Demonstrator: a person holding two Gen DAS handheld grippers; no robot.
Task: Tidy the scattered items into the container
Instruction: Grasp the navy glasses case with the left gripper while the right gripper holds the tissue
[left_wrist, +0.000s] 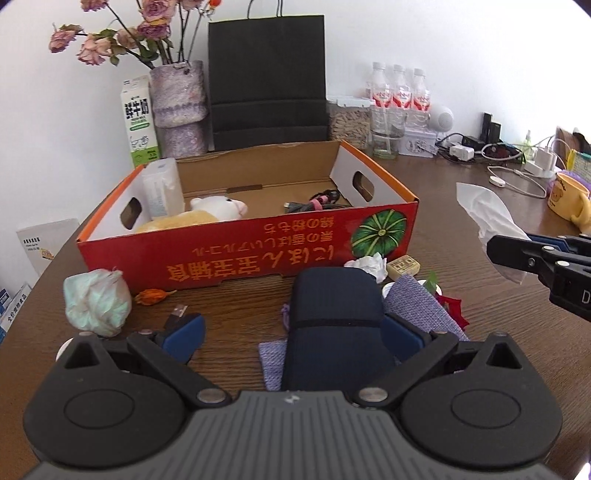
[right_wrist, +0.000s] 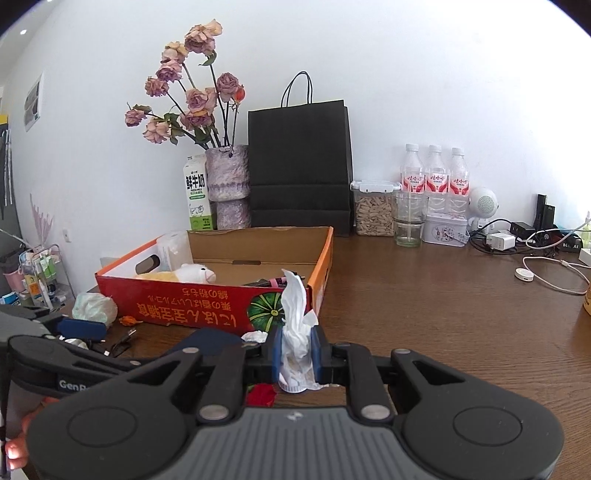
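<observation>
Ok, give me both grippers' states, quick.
Left gripper: open, straddling the dark blue case, not clamped.
Right gripper: shut on the white tissue.

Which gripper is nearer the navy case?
Left. The left gripper is open around the navy case; the right gripper, shut on a tissue, is off to its right.

black paper bag (right_wrist: 299, 166) upper centre, against wall | vase of dried roses (right_wrist: 227, 184) just left of it | milk carton (right_wrist: 197, 194) left of vase | three water bottles (right_wrist: 435, 177) centre right | yellow mug (left_wrist: 567, 197) right edge | chargers and cables (right_wrist: 517, 236) far right
</observation>
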